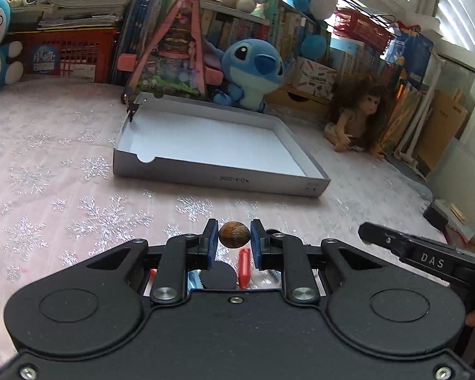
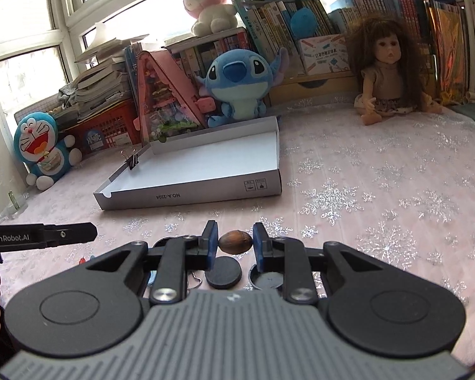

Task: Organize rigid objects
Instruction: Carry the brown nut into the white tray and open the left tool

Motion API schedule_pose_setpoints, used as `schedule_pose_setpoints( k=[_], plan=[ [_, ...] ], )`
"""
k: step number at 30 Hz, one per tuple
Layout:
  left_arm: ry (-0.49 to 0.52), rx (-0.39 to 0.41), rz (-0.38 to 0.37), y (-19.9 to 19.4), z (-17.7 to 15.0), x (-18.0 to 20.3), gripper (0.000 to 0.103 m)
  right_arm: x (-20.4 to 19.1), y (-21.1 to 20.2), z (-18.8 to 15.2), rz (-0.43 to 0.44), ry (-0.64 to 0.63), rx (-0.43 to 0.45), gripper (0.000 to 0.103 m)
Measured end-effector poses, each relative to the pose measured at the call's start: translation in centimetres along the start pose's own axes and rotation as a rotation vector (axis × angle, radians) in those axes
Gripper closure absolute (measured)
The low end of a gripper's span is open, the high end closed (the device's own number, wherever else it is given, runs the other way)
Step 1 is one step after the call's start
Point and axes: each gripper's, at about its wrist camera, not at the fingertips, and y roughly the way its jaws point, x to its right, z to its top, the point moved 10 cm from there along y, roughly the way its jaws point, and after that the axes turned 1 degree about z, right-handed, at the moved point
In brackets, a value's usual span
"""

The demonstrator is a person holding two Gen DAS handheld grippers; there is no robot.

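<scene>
Two tongs: left tongs (image 1: 234, 236) pinch one walnut (image 1: 234, 234); right tongs (image 2: 235, 242) pinch another brown nut (image 2: 235, 242); one shallow box (image 1: 212, 141) beyond.

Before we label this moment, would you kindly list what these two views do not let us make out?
- Left wrist view: red piece and black disc under the left gripper are partly hidden by its body.
- Right wrist view: round container and wire clip are partly covered by the right gripper.
- Box label print: too small.
</scene>
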Motion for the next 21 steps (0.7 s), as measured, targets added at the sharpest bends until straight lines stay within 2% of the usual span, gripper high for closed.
schedule_pose_setpoints(
  k=[7,10,14,18,21],
  plan=[
    [-0.025,-0.01,0.007,0.8,1.0,-0.5,0.083,-0.2,0.5,0.5,0.026,0.012,-0.019,0.075],
    [-0.095,-0.054,-0.034,2.0,2.0,-0.8,0.083,-0.8,1.2,1.5,0.046,-0.011,-0.032,0.075],
    [-0.137,-0.085,-0.066,3.6,4.6,-1.0,0.083,-1.5,3.4,3.5,0.093,0.0,-0.127,0.075],
    [-0.216,-0.167,-0.137,5.6,7.4,-0.8,0.083,-1.9,5.9,6.1,0.11,0.002,-0.215,0.075],
    [-0.221,-0.211,-0.124,7.2,9.2,-0.8,0.083,-1.9,7.7,8.0,0.11,0.022,-0.274,0.075]
  ],
)
